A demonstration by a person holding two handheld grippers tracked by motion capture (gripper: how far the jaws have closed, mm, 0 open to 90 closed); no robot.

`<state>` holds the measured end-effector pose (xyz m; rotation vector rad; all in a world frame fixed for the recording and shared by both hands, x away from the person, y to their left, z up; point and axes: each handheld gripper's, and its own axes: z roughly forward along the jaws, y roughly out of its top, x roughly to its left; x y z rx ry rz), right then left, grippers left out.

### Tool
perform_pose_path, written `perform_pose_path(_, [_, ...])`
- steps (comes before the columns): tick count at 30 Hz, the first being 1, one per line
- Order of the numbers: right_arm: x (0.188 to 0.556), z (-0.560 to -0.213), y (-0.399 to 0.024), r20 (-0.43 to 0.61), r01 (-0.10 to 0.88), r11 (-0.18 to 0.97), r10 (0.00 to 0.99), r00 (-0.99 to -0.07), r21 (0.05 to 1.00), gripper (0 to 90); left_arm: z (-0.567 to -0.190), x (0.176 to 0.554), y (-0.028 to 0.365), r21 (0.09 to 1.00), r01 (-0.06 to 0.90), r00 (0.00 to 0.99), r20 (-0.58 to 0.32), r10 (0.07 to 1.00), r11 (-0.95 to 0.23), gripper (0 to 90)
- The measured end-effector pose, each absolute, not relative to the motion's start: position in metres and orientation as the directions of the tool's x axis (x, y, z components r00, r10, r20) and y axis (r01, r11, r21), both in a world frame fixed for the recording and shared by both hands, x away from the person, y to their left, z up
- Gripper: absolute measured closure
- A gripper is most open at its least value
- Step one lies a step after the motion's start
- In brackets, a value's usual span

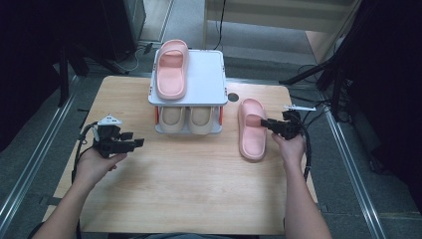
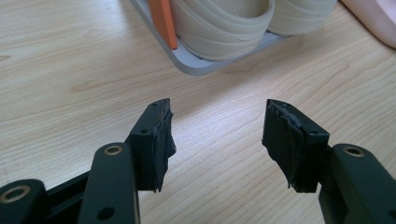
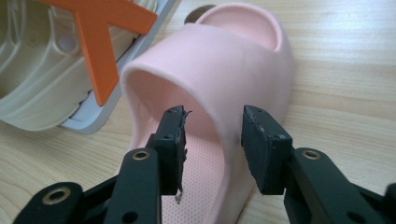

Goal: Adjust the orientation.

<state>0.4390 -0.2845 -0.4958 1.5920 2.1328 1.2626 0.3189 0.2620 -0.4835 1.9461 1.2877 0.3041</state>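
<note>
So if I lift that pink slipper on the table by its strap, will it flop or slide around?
The pink slipper looks like thick moulded foam, so it is probably light and holds its shape, bending only slightly. Its arched strap is wide and smooth, so it might pivot between the right gripper. The sole lies flat on the table, so a push likely slides it without tipping.

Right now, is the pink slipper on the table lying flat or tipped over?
Flat. The pink slipper rests sole-down on the wooden table, strap up, beside the shoe rack. The right gripper has one finger on each side of the strap's edge.
</note>
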Motion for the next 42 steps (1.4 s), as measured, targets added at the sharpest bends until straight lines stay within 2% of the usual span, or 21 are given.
perform_pose_path(4, [0.44, -0.501, -0.279, 0.288, 0.693, 0.07, 0.876, -0.387, 0.718, 57.6, -0.484, 0.321, 0.261, 0.708, 0.679, 0.462, -0.204, 0.863, -0.196, 42.4])
perform_pose_path(11, [0.446, -0.513, -0.273, 0.22, 0.698, 0.104, 0.907, -0.358, 0.709, 59.0, -0.481, 0.322, 0.258, 0.713, 0.673, 0.468, -0.201, 0.861, -0.199, 42.4])
perform_pose_path(16, [0.449, -0.517, -0.274, 0.247, 0.695, 0.051, 0.914, -0.322, 0.717, 61.3, -0.48, 0.324, 0.261, 0.708, 0.68, 0.46, -0.212, 0.862, -0.189, 42.4])
perform_pose_path(26, [0.449, -0.518, -0.269, 0.178, 0.685, 0.088, 0.935, -0.308, 0.723, 70.0, -0.478, 0.325, 0.261, 0.713, 0.674, 0.462, -0.205, 0.863, -0.192, 42.5])
perform_pose_path(29, [0.449, -0.518, -0.269, 0.182, 0.687, 0.084, 0.934, -0.306, 0.722, 71.5, -0.478, 0.324, 0.261, 0.71, 0.678, 0.465, -0.212, 0.859, -0.192, 42.5])
perform_pose_path(35, [0.448, -0.515, -0.271, 0.185, 0.687, 0.078, 0.936, -0.3, 0.722, 82.0, -0.477, 0.324, 0.259, 0.711, 0.674, 0.472, -0.205, 0.858, -0.2, 42.4])
perform_pose_path(42, [0.448, -0.511, -0.275, 0.197, 0.692, 0.06, 0.938, -0.286, 0.72, 84.4, -0.477, 0.324, 0.26, 0.711, 0.674, 0.471, -0.205, 0.858, -0.2, 42.4])
